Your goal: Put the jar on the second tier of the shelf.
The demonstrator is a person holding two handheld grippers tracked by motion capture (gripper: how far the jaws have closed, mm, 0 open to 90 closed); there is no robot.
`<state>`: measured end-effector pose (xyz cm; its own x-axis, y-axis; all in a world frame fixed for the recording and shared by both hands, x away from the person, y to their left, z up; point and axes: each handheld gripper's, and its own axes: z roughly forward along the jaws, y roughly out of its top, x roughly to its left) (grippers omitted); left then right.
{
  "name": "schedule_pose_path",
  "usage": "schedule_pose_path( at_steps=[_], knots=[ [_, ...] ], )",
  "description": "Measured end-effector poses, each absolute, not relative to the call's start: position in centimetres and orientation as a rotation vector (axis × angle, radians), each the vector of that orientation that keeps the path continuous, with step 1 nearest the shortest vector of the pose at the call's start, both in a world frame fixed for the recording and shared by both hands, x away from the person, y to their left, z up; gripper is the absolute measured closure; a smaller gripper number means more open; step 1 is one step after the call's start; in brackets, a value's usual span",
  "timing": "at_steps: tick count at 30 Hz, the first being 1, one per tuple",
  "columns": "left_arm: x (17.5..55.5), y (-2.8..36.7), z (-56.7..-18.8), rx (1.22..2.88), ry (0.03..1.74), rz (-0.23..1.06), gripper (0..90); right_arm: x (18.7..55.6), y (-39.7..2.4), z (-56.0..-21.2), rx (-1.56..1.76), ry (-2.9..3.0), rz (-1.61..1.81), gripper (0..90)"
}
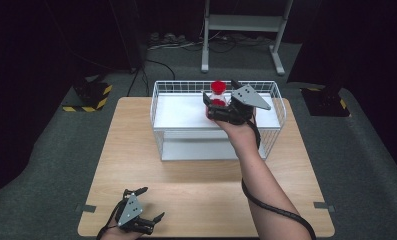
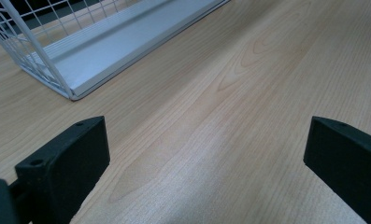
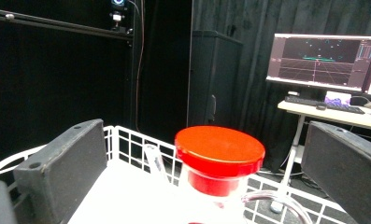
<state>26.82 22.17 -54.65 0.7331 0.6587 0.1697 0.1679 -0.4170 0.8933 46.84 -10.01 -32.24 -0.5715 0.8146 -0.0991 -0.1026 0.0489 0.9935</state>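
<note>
A clear jar with a red lid (image 1: 218,86) stands on the upper white shelf of a wire rack (image 1: 158,95), near its back rail. My right gripper (image 1: 220,97) is around the jar and open, one jaw on each side and neither pad touching it. In the right gripper view the red lid (image 3: 219,149) sits between the wide jaws of the right gripper (image 3: 204,154), with the rack's wire rail (image 3: 127,140) behind it. My left gripper (image 1: 153,204) rests open at the table's front left with nothing between its jaws. In its own view the left gripper (image 2: 207,140) shows bare wood.
The rack stands at the back middle of the wooden table (image 1: 196,200); its lower shelf (image 2: 103,51) lies ahead of the left gripper. Black-and-yellow bases (image 1: 88,97) and a white stand (image 1: 241,25) sit on the floor beyond. A lit monitor (image 3: 321,60) stands far off.
</note>
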Motion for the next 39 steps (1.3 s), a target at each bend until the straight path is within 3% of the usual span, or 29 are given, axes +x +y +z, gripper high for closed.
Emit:
schedule_pose_path(
  at_steps=[17, 39],
  knots=[
    [26.8, 22.1, -54.7, 1.961, 0.631, 0.639, 0.8, 44.0, -10.3, -33.1, 0.688, 1.628, 1.612, 0.0],
    [26.7, 22.1, -54.7, 1.962, 0.637, 0.654, 0.7, 39.1, -13.8, -35.3, 0.689, 1.674, 1.573, 0.0]
  ],
)
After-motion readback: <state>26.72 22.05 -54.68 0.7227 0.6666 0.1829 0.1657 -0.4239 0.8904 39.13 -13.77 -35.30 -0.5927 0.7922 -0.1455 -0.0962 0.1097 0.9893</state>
